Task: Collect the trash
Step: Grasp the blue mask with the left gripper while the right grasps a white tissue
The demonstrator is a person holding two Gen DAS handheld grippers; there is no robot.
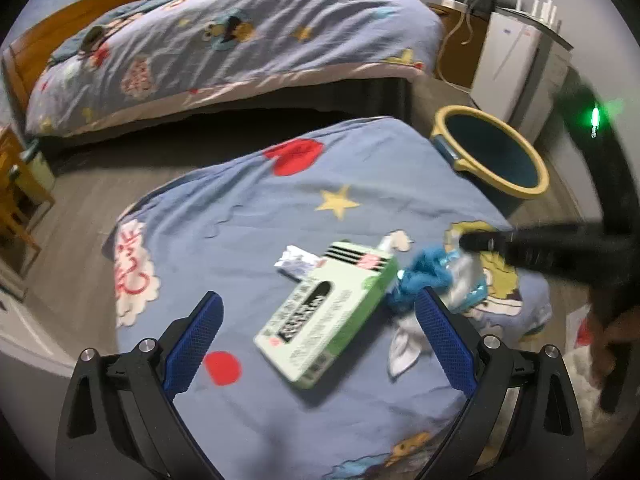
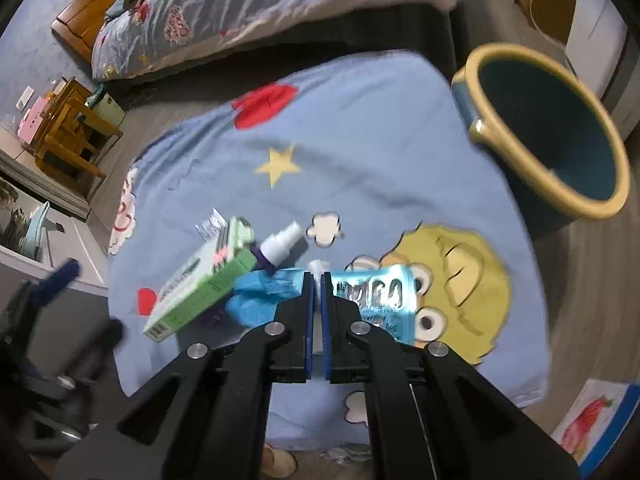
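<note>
Pick-up step: right gripper (image 2: 317, 280) is pinched shut on the blue wrapper (image 2: 368, 292) lying on the bed (image 2: 360, 140), left gripper (image 1: 316, 312) hangs wide open and empty; next, carry wrapper to the bucket (image 2: 548, 132).

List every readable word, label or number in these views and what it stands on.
"Cute": red letters on a white cloud printed on the blue bedsheet.
Green box: print too blurred to read.
Shiny blue packet: large letters too blurred to read.
Small wrapper: unreadable.
</note>
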